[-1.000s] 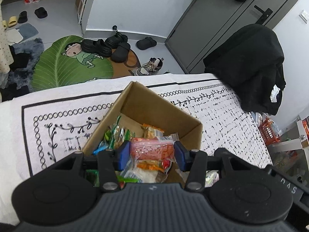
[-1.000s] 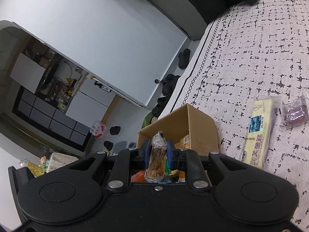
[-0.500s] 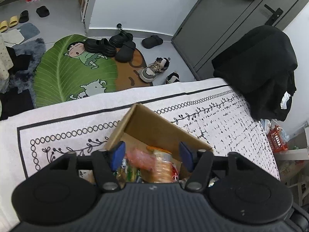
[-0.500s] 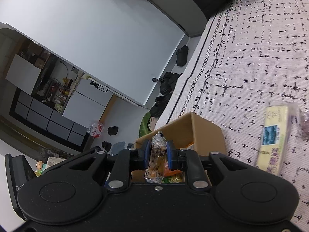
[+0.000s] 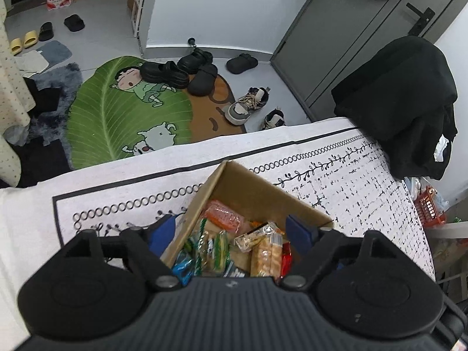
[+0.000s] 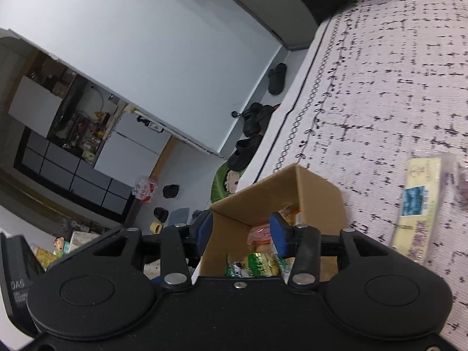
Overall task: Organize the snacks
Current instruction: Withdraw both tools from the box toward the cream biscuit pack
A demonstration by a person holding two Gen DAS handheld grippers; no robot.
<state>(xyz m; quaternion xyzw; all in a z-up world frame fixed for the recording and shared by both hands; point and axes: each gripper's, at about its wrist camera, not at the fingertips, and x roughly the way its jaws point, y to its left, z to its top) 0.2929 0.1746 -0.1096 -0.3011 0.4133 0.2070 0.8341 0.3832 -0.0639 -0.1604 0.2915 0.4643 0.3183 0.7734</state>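
Note:
A brown cardboard box (image 5: 257, 193) stands on the patterned cloth (image 5: 365, 187) and holds several wrapped snacks. An orange-pink packet (image 5: 223, 215) lies at its far side, with a biscuit packet (image 5: 266, 256) and green packets (image 5: 219, 247) nearer. My left gripper (image 5: 231, 234) is open and empty above the box. My right gripper (image 6: 241, 231) is open and empty over the same box (image 6: 318, 196). A long yellow snack bar (image 6: 415, 201) and a purple packet (image 6: 462, 181) lie on the cloth to the right of the box.
A black garment (image 5: 403, 102) hangs on a chair at the table's far right. Shoes (image 5: 245, 105) and a green leaf mat (image 5: 117, 117) lie on the floor beyond the table edge. A red basket (image 5: 430, 207) sits at the right.
Both grippers have opened. The left let the orange-pink packet fall into the box and the right let go of its small biscuit packet. Both have drawn back a little above the box.

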